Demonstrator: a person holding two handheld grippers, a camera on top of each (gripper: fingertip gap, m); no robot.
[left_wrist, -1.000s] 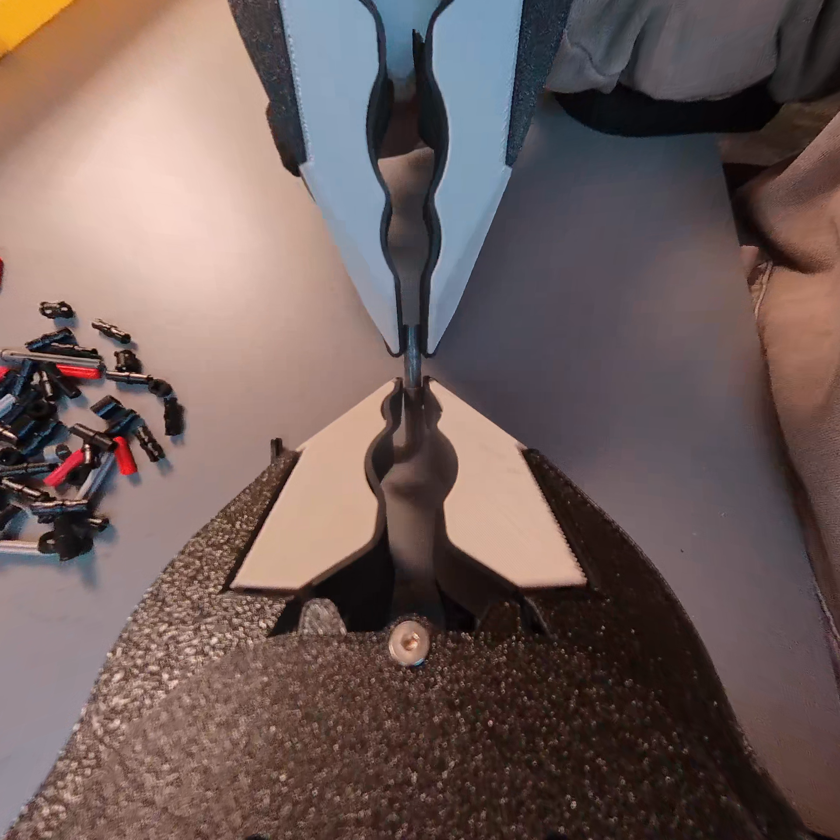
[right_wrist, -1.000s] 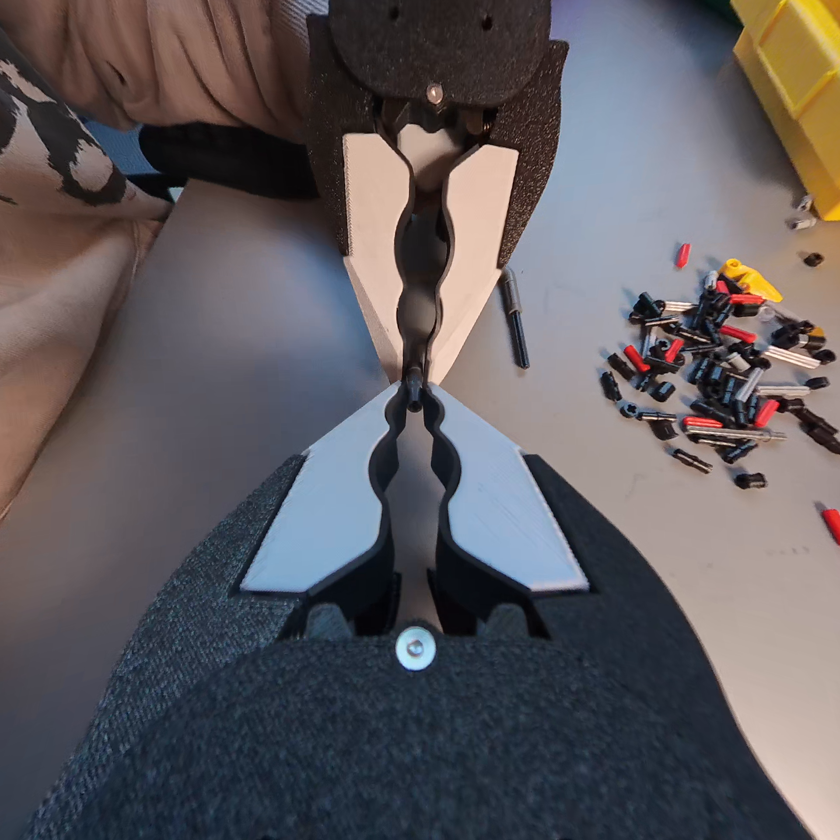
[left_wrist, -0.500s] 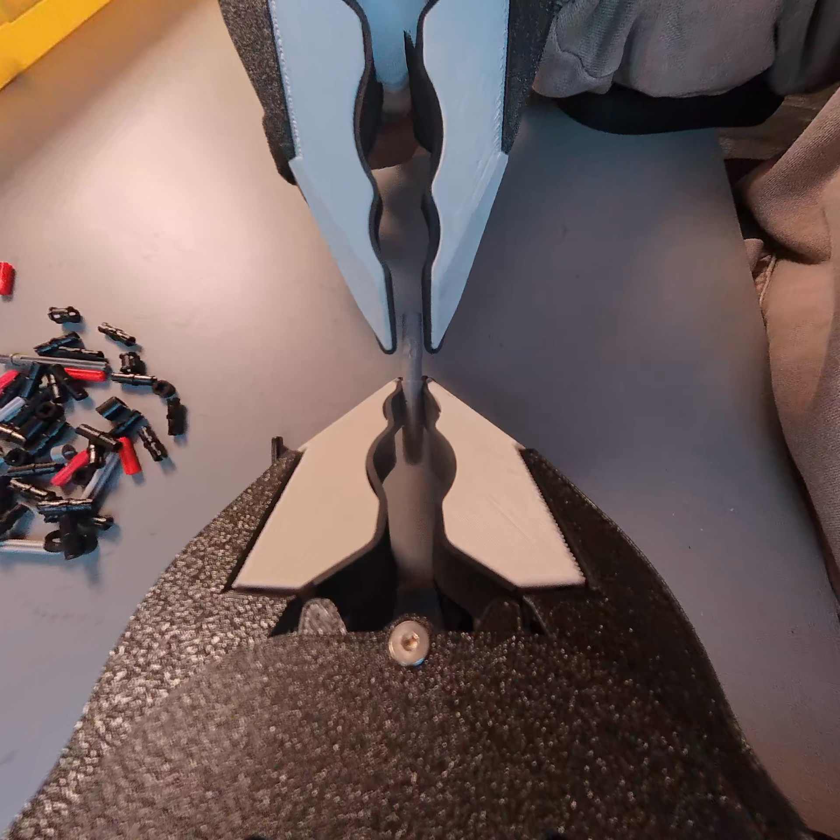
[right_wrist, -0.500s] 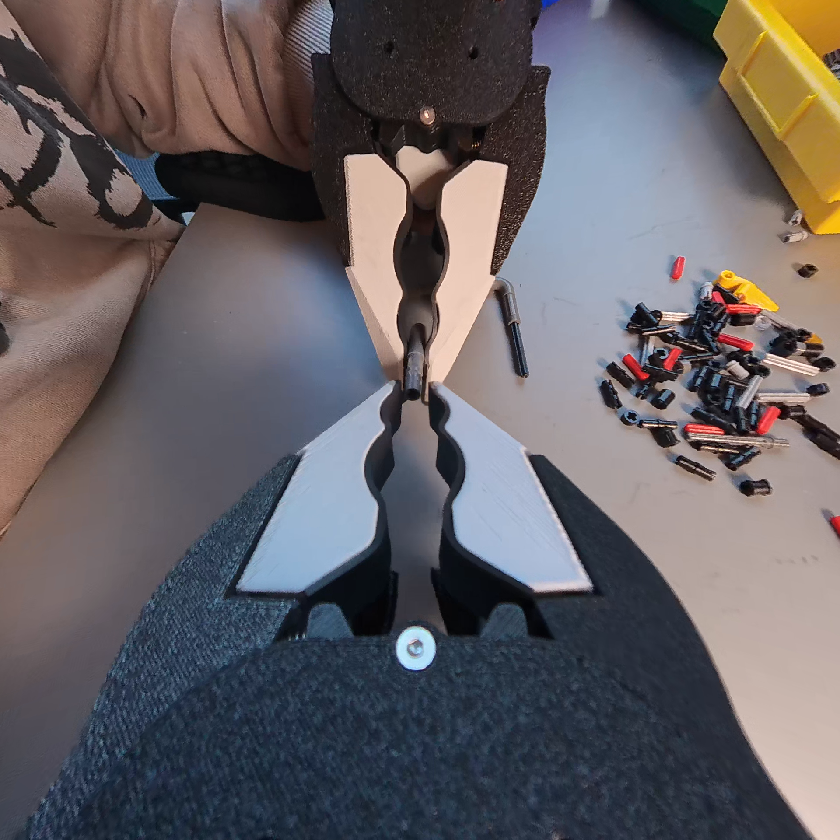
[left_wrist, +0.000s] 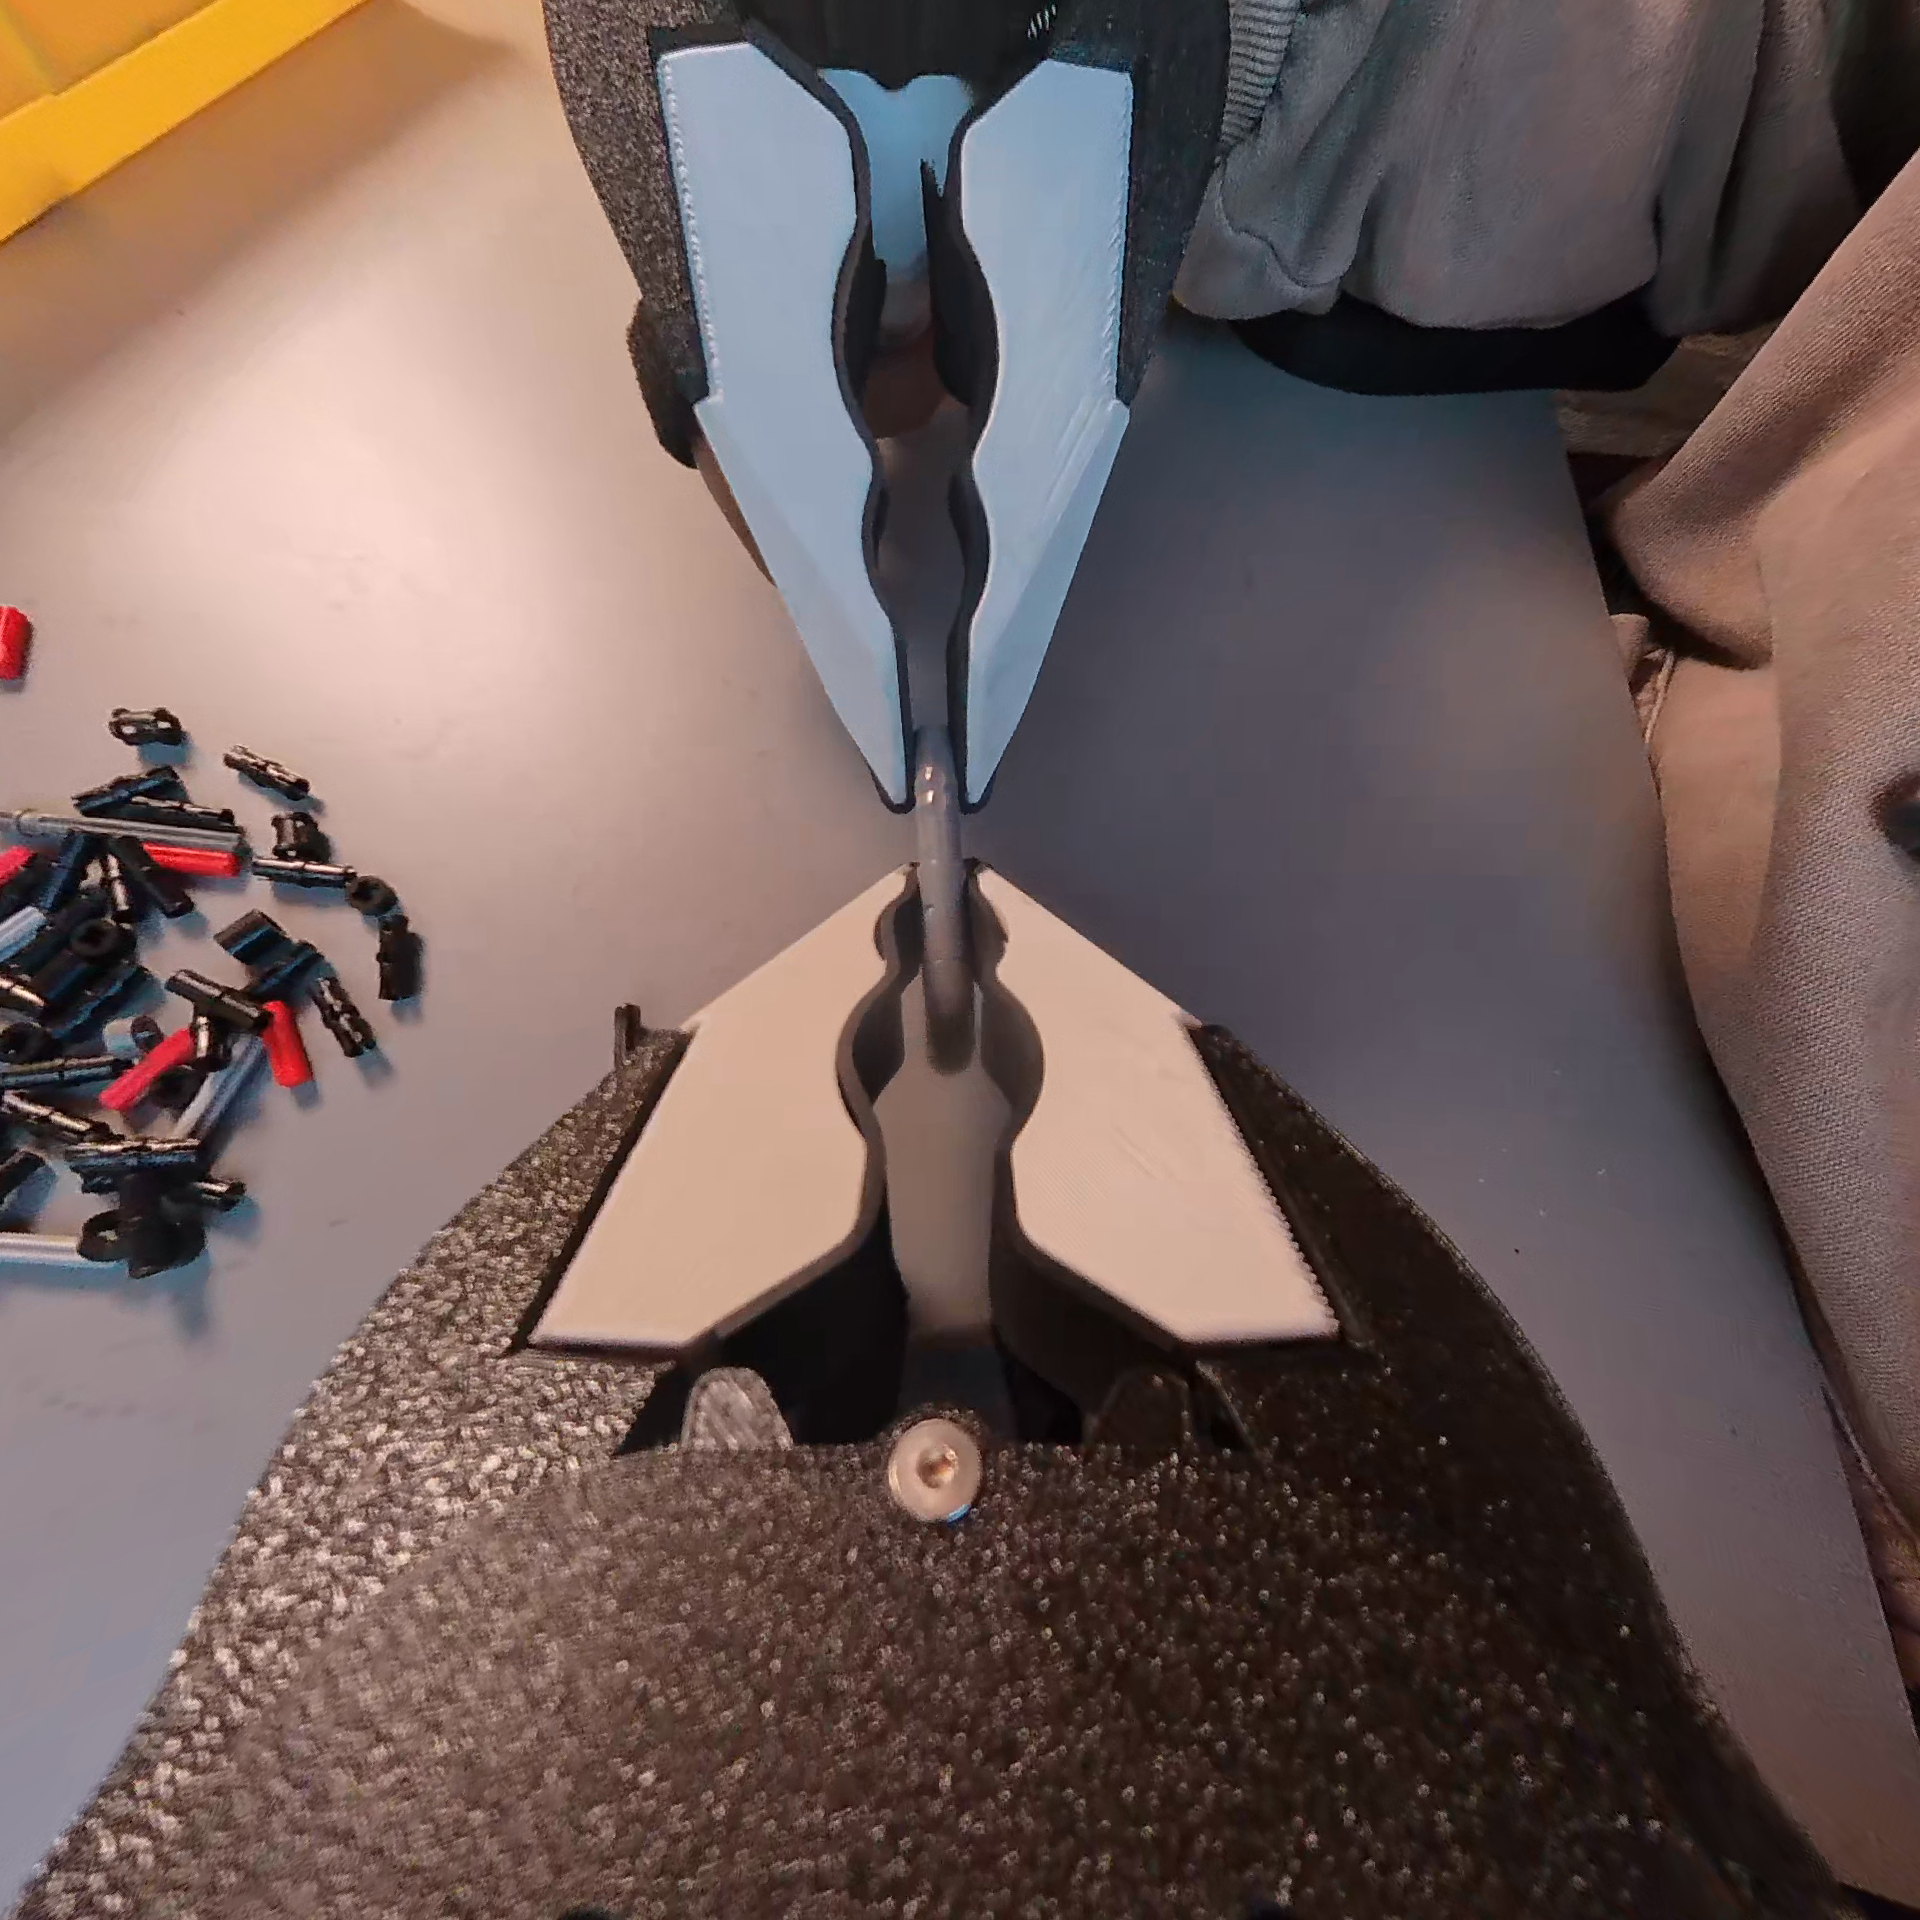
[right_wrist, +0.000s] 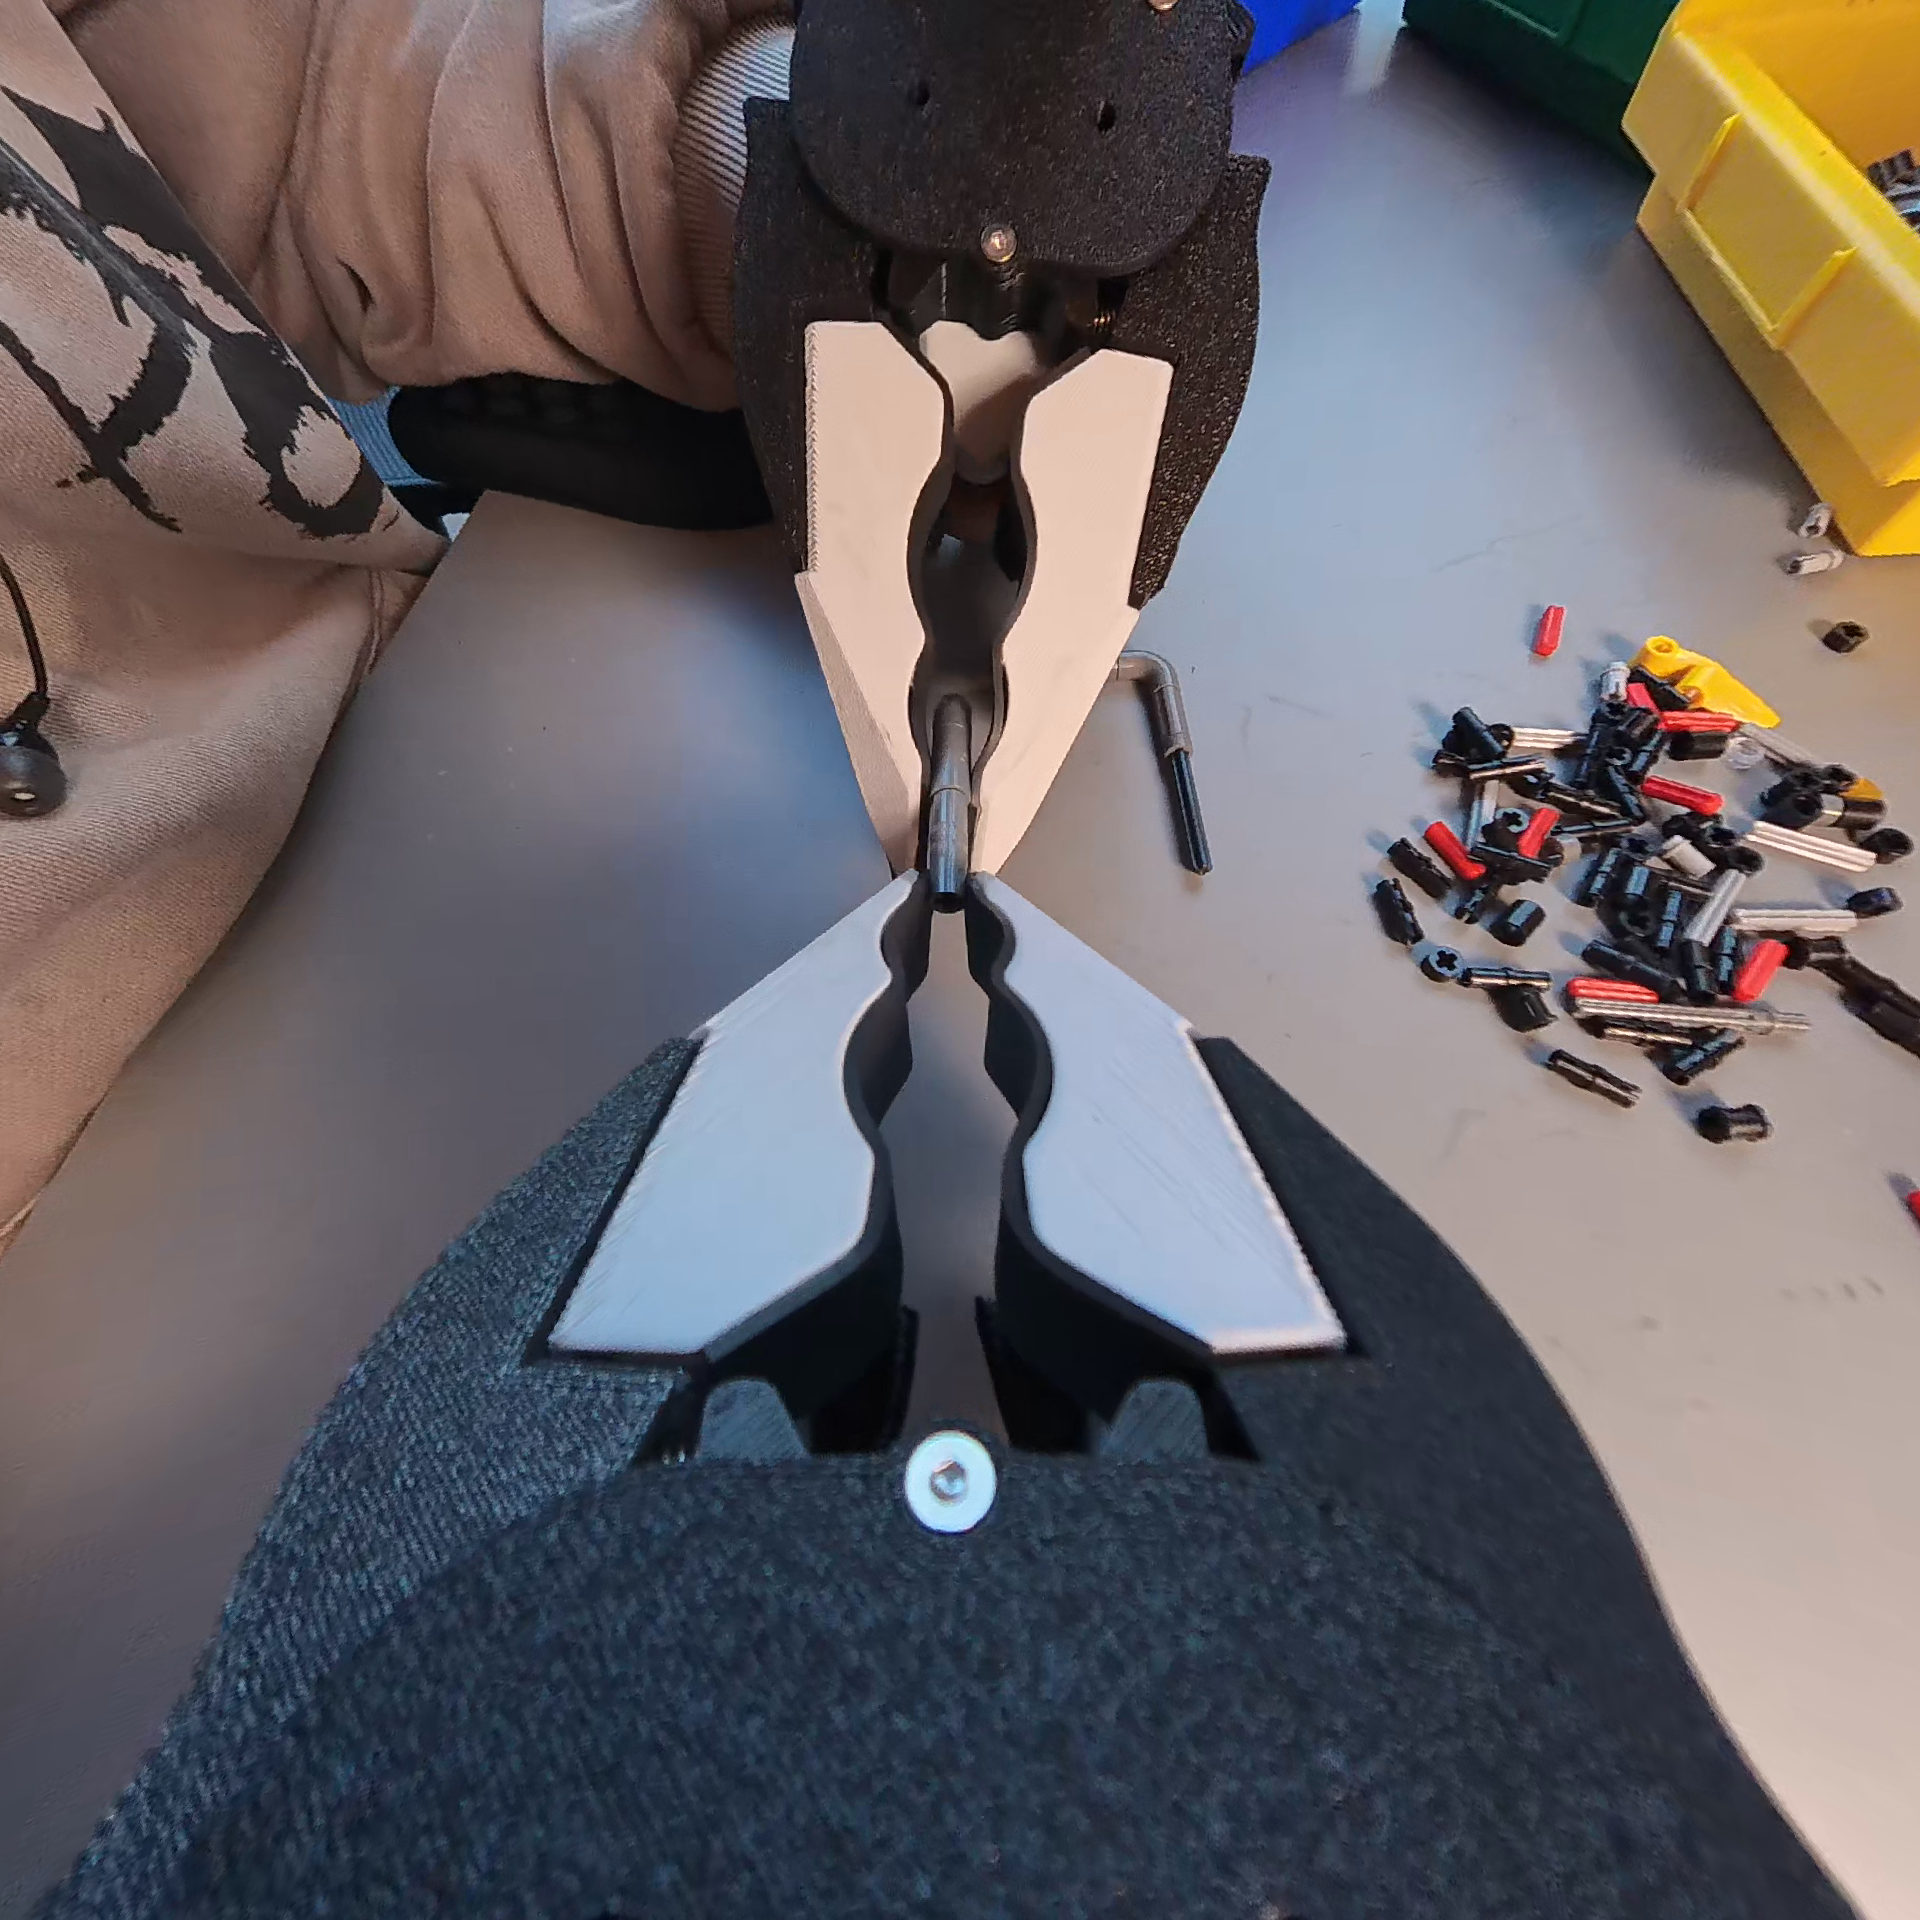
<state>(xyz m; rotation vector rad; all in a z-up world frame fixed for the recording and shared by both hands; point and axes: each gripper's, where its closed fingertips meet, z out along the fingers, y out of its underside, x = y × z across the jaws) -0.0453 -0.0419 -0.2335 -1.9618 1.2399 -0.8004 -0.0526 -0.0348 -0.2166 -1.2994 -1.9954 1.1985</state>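
L tool (left_wrist: 943, 902) pinches a dark grey rod (left_wrist: 943, 935) at its tips, jaws nearly together. R tool (right_wrist: 943, 891) faces it tip-to-tip, jaws slightly apart; rod end (right_wrist: 948, 831) sits between them, grip can't tell. Both above grey surface (right_wrist: 623, 831); small-parts pile (right_wrist: 1662, 862) w/ yellow bin (right_wrist: 1787, 239) nearby.

grey table (right_wrist: 1455, 436) | heap of small black, red, grey parts (right_wrist: 1652, 883) | yellow bin (right_wrist: 1808, 239) | bent grey-black rod (right_wrist: 1179, 758)
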